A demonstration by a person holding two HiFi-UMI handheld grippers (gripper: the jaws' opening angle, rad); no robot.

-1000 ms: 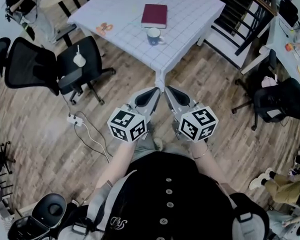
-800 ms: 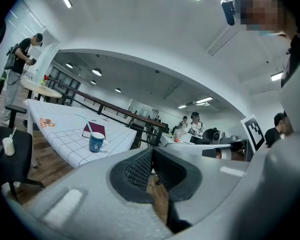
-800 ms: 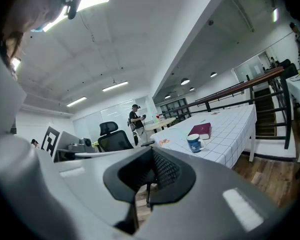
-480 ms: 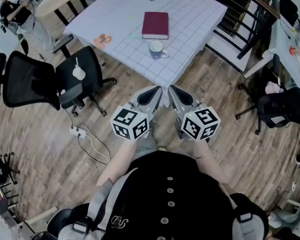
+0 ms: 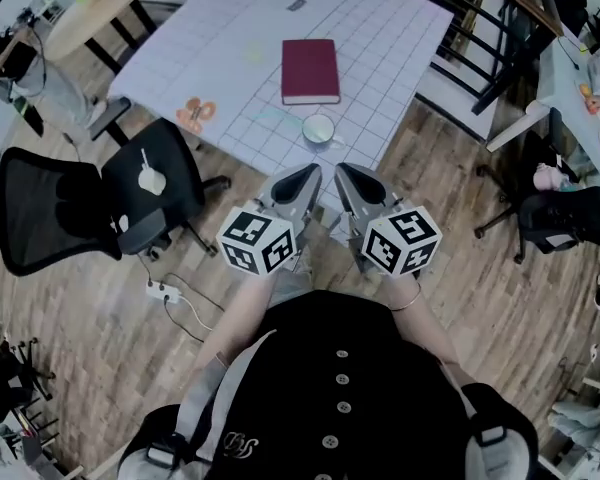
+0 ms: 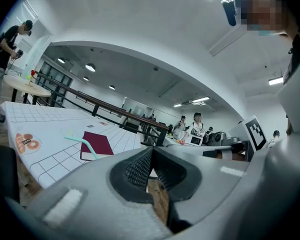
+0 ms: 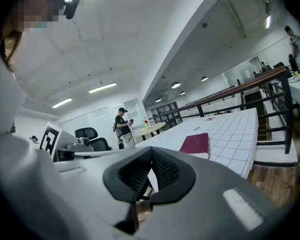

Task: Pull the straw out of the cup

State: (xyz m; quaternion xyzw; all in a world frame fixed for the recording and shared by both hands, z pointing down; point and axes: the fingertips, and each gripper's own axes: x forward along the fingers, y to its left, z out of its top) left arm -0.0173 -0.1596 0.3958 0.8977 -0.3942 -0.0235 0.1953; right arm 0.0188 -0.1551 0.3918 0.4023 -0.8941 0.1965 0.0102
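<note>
A white cup (image 5: 318, 129) stands near the front edge of a white gridded table (image 5: 380, 48), with a pale green straw (image 5: 278, 116) leaning out to its left. A dark red book (image 5: 310, 70) lies just behind the cup. My left gripper (image 5: 306, 175) and right gripper (image 5: 344, 172) are side by side just short of the table edge, both shut and empty, pointing at the cup. In the left gripper view the straw (image 6: 83, 143) and the book (image 6: 97, 145) show beyond the shut left gripper (image 6: 151, 153); the cup is hidden. The right gripper view shows the book (image 7: 195, 144) past the shut right gripper (image 7: 151, 155).
Two black office chairs (image 5: 145, 183) stand left of the table, and a power strip (image 5: 162, 290) with cables lies on the wood floor. A dark railing (image 5: 485, 23) runs behind the table at right. Another chair (image 5: 570, 213) is at far right. A person (image 7: 124, 126) stands far off.
The table, cup and book have drawn closer to both grippers in the head view. Both grippers have advanced together toward the table edge, still shut.
</note>
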